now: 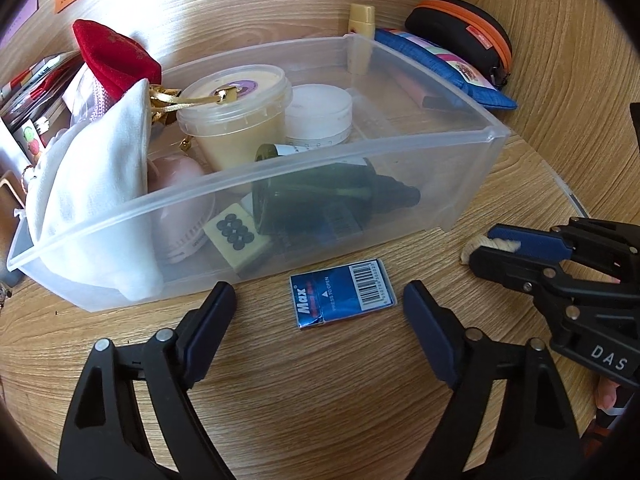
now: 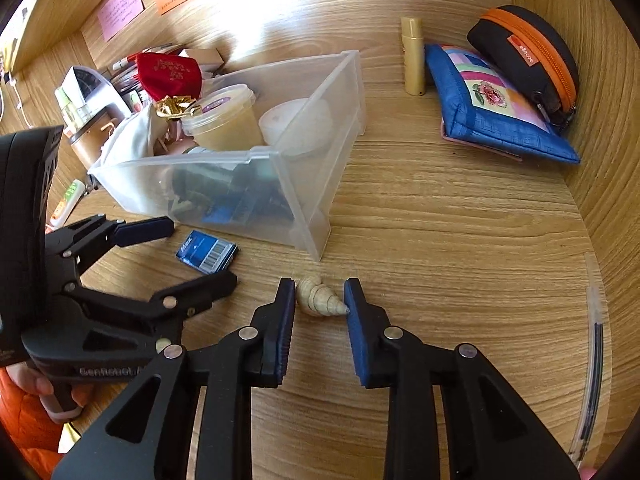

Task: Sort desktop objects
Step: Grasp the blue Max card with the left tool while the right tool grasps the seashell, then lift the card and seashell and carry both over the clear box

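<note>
A clear plastic bin holds a cream tub, a white jar, a dark bottle, a mahjong tile, a white cloth bag and more. A blue staple box lies flat on the desk in front of it. My left gripper is open, one finger on each side of the box, not touching it. My right gripper is shut on a cream spiral seashell that rests on the desk.
A blue patchwork pouch, a black case with orange zip and a yellow tube stand at the back right. A red pouch and clutter sit left of the bin. A clear pen lies at the right edge.
</note>
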`<state>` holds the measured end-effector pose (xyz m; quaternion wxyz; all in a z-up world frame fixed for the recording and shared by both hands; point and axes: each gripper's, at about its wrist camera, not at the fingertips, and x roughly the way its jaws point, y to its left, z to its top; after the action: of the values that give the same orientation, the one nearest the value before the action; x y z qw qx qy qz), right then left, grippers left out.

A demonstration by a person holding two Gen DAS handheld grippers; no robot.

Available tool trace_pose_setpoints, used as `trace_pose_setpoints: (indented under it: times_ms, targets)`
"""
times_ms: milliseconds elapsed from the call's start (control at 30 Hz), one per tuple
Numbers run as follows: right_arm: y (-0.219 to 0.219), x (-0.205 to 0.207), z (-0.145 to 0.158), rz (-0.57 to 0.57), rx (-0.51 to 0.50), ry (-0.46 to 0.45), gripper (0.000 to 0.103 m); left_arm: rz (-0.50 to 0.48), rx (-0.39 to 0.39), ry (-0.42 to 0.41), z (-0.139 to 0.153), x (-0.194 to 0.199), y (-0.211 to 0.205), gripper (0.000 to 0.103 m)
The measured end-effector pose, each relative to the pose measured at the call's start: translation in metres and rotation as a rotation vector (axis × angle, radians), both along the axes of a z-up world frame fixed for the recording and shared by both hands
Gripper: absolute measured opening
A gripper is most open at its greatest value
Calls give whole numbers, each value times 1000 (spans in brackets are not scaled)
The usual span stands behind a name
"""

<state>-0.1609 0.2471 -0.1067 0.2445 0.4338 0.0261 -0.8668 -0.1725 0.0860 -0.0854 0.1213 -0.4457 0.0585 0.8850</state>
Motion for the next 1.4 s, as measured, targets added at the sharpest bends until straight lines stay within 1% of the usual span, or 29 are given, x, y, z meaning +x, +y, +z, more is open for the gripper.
trace_pose_setpoints:
  times_ms: [167,267,300,367,400,433,467,700,767,933,1400]
  targets:
    - [-4,5,0,16,31,23,24,8,1,7,2,4,0,78]
    - [-7,8,-1,33,48,32,23,5,3,13,3,2,0,69]
    - [-8,8,-1,35,54,34,22,5,4,15,3,3,1,64]
    - [-9,9,-1,39,55,35,21,3,9,16,4,3,1,58]
    - [-8,9,-1,37,55,35,20,-1,16,16,5,2,1,51]
    - [-9,9,-1,36,56,35,16,-5,21,14,5,2,1,51]
    - [-9,9,-1,39,52,34,15,-7,24,15,5,2,2,51]
    - [-9,13,3,38,22,39,15,-19,47,12,6,8,0,51]
    - [-11,14,7,32,29,51,15,-18,50,17,7,8,1,51]
    - [-16,18,19,39,38,77,15,-26,47,48,16,15,-2,51]
    - [-27,32,55,37,57,172,15,-47,91,140,50,34,-20,51]
